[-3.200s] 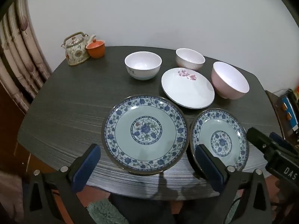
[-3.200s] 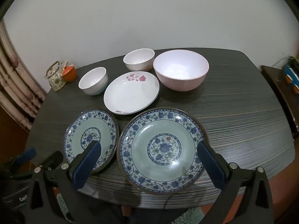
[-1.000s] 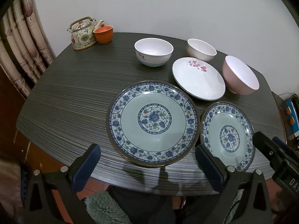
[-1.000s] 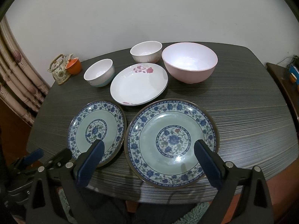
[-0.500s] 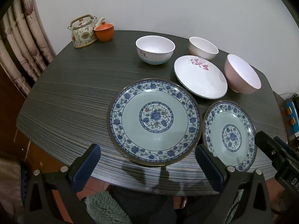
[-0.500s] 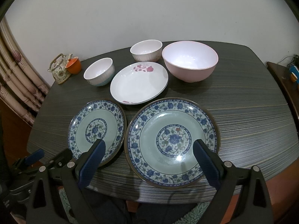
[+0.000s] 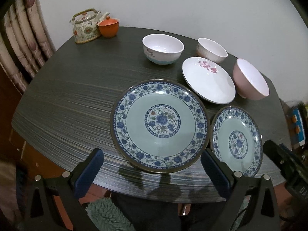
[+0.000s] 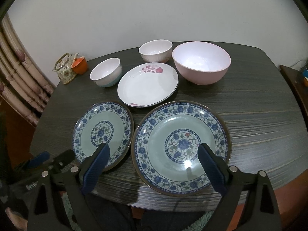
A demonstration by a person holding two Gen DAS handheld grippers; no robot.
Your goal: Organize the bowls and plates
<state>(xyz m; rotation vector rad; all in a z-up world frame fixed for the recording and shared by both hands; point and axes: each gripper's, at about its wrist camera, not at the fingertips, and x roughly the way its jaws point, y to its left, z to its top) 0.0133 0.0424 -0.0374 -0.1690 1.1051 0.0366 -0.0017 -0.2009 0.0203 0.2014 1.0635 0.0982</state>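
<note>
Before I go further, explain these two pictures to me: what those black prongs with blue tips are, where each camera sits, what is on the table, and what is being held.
There is no robot here. A person holds a two-finger gripper in each hand, and a wide-angle camera on each looks forward along its fingers. The black prongs with blue pads are those fingers.

One picture is from the left gripper, the other from the right gripper. Both are open and hold nothing.

On the dark table lie a big blue plate, a small blue plate beside it, and a white plate with pink flowers behind them. Further back stand three bowls: a pink bowl, a ribbed bowl and a blue-based bowl. In the far corner are a teapot and an orange cup.

Nothing is stacked yet.
</note>
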